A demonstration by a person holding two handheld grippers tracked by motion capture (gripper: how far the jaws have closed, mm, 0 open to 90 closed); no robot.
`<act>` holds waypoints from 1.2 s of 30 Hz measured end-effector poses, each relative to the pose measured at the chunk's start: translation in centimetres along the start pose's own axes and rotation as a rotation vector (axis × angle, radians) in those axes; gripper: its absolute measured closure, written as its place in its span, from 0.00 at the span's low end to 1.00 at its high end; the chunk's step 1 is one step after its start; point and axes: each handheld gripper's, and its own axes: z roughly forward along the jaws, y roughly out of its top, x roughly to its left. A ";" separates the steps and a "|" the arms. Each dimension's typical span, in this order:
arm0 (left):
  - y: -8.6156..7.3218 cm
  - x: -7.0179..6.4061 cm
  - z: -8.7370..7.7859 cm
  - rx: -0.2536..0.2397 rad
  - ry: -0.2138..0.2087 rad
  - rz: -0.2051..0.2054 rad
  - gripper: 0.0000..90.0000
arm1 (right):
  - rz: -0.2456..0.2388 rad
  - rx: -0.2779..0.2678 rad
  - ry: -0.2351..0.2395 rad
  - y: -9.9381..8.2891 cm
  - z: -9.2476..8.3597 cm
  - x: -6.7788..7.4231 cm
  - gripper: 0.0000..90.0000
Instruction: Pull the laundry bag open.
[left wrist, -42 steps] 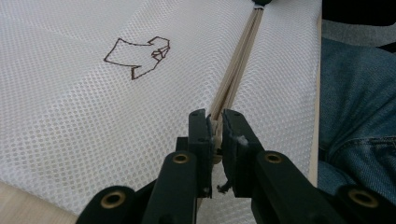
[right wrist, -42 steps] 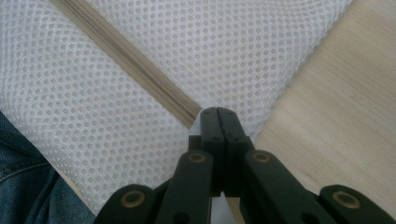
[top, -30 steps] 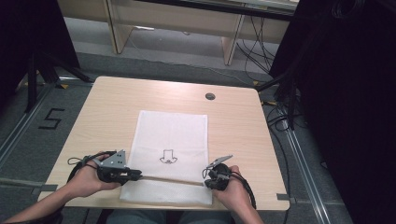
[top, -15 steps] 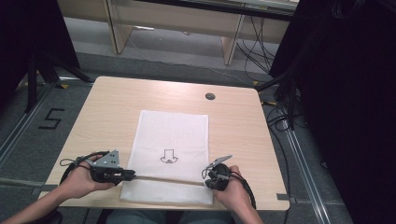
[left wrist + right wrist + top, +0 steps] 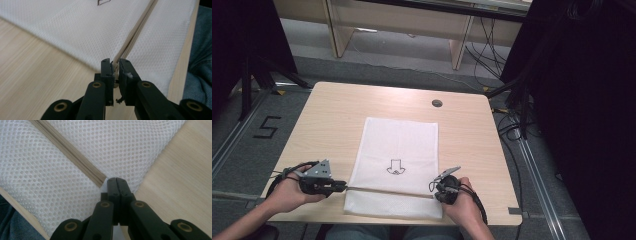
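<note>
A white mesh zipper bag (image 5: pixel 396 165) lies flat on a light wooden table (image 5: pixel 332 115), its near end close to the table's front edge, just ahead of the person's lap. A beige zipper (image 5: pixel 387 191) runs straight across that near end from side to side. At the zipper's left end, the left gripper (image 5: pixel 114 67) has its black jaws pinched on a small pale piece, probably the zipper pull, though it is mostly hidden between the pads. At the bag's right edge, the right gripper (image 5: pixel 116 180) has its jaws pressed fully together on the corner of fabric where the zipper ends. The bag looks light, thin and limp, so it would likely bunch or slide unless one end is pinned. The zipper tape is the firmest part, making its two ends the sensible places to grip. Farther away, a small outlined arrow mark (image 5: pixel 395 167) is printed mid-bag, and a round cable port (image 5: pixel 437 103) sits near the far edge.
</note>
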 end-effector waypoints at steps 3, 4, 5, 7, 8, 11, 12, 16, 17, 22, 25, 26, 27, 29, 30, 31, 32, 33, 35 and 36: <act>0.0 -0.2 0.1 0.035 0.008 -0.006 0.91 | 0.010 -0.002 0.004 0.0 0.0 0.0 1.00; 0.0 -0.3 0.2 0.048 0.008 -0.003 0.91 | -0.005 -0.002 -0.001 0.0 0.0 0.0 1.00; 0.0 -0.3 0.4 0.071 0.008 -0.002 0.91 | -0.009 -0.003 -0.003 0.0 0.0 0.0 1.00; -0.1 -0.4 0.5 0.069 0.000 -0.015 0.91 | -0.006 -0.003 -0.003 0.0 0.0 0.0 1.00; -0.1 -0.4 0.5 0.071 0.000 -0.018 0.91 | -0.003 -0.006 -0.004 0.0 0.0 0.0 1.00; -0.1 -0.4 0.7 0.100 0.014 0.008 0.91 | -0.004 -0.001 -0.002 0.0 0.0 0.0 1.00; -0.1 -0.3 0.7 0.114 0.014 0.016 0.91 | -0.004 -0.001 -0.002 0.0 0.0 0.0 1.00; -0.1 -0.2 0.7 0.147 0.007 0.048 0.91 | -0.004 0.000 -0.001 0.0 0.0 0.0 1.00; -0.2 -0.4 1.0 0.116 0.013 0.008 0.91 | -0.005 0.000 -0.002 0.0 0.0 0.0 1.00; -0.1 0.1 0.7 0.174 0.000 0.069 0.91 | 0.004 0.004 -0.002 0.1 0.0 0.0 1.00; -0.1 0.1 0.7 0.175 -0.003 0.073 0.91 | 0.012 0.007 0.002 0.0 0.0 0.0 1.00; -0.1 0.1 0.6 0.174 -0.002 0.072 0.91 | 0.012 0.007 0.001 0.0 0.0 0.0 1.00; -0.3 -0.2 1.0 0.127 -0.001 0.019 0.91 | 0.013 0.008 0.001 0.0 0.0 0.1 1.00; -0.3 -0.3 1.1 0.102 -0.004 -0.001 0.91 | 0.007 0.010 0.000 0.1 0.0 0.1 1.00; -0.3 0.0 1.0 0.108 0.000 0.035 0.91 | 0.007 0.013 -0.001 0.1 0.0 0.1 1.00; -0.4 0.1 1.0 0.094 0.003 0.023 0.91 | 0.002 0.013 0.001 0.1 0.0 0.1 1.00; -0.3 0.2 1.0 0.086 -0.003 0.024 0.90 | 0.008 -0.001 0.006 0.0 0.0 -0.1 1.00; -0.4 0.3 1.0 0.080 0.008 0.018 0.90 | 0.016 -0.012 0.014 0.0 0.0 -0.2 0.98; -0.2 0.3 0.8 0.010 0.000 0.005 0.76 | 0.021 -0.055 0.033 -0.2 -0.3 -0.3 0.84; 0.0 0.3 0.7 -0.017 -0.002 -0.005 0.71 | 0.045 -0.072 0.033 -0.2 -0.6 -0.1 0.82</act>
